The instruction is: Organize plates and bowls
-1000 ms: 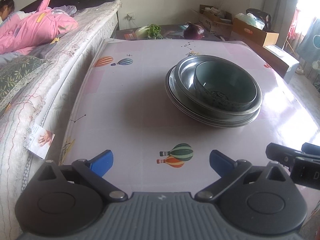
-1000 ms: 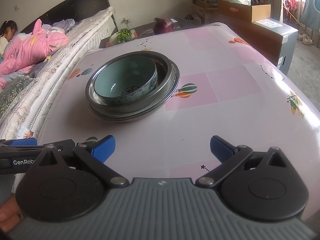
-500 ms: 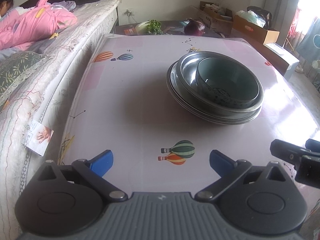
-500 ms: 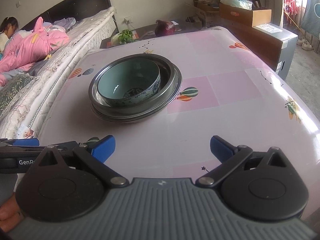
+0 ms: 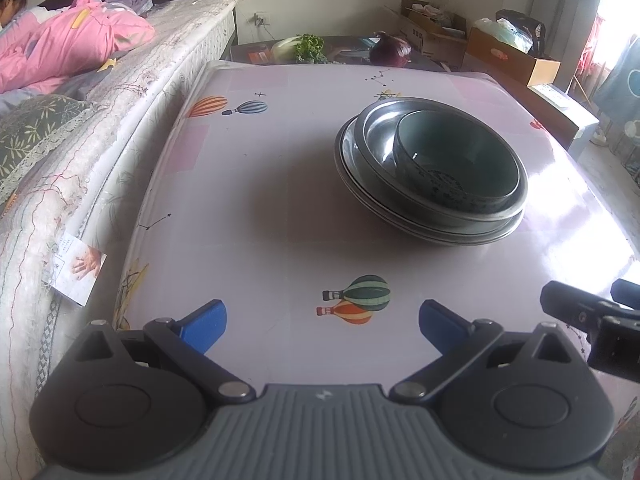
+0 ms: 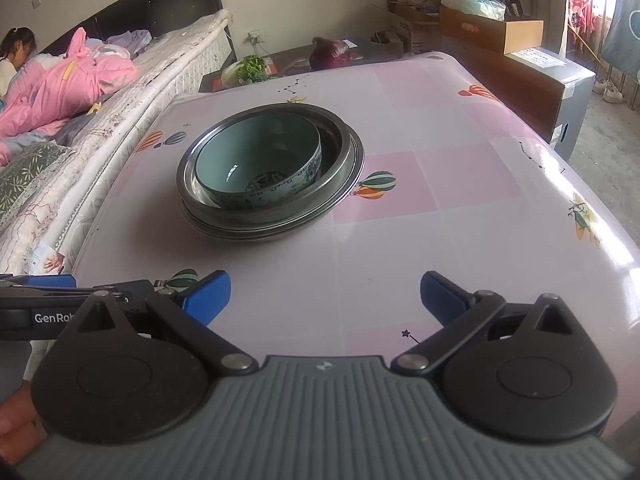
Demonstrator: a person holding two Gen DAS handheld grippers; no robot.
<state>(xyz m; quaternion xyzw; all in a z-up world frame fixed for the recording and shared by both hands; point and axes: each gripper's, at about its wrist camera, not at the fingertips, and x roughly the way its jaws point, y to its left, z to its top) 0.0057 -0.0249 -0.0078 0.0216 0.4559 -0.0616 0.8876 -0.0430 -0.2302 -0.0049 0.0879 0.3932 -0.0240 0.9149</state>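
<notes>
A teal ceramic bowl (image 5: 460,160) (image 6: 256,160) sits inside a stack of metal plates (image 5: 360,148) (image 6: 344,160) on the pink patterned table (image 5: 260,200) (image 6: 440,220). My left gripper (image 5: 322,322) is open and empty, near the table's front edge, well short of the stack. My right gripper (image 6: 325,294) is open and empty, also near the front edge, with the stack ahead and slightly left. Each gripper shows at the edge of the other's view.
A bed (image 5: 100,112) with a person in pink lies along the table's left side. Beyond the far edge stands a low table with greens (image 6: 250,68) and a purple cabbage (image 6: 330,53). Cardboard boxes (image 6: 492,28) stand at the right.
Both grippers have tilted and pulled back slightly, so the stack sits a little lower in each view. The bowl and plates have not moved.
</notes>
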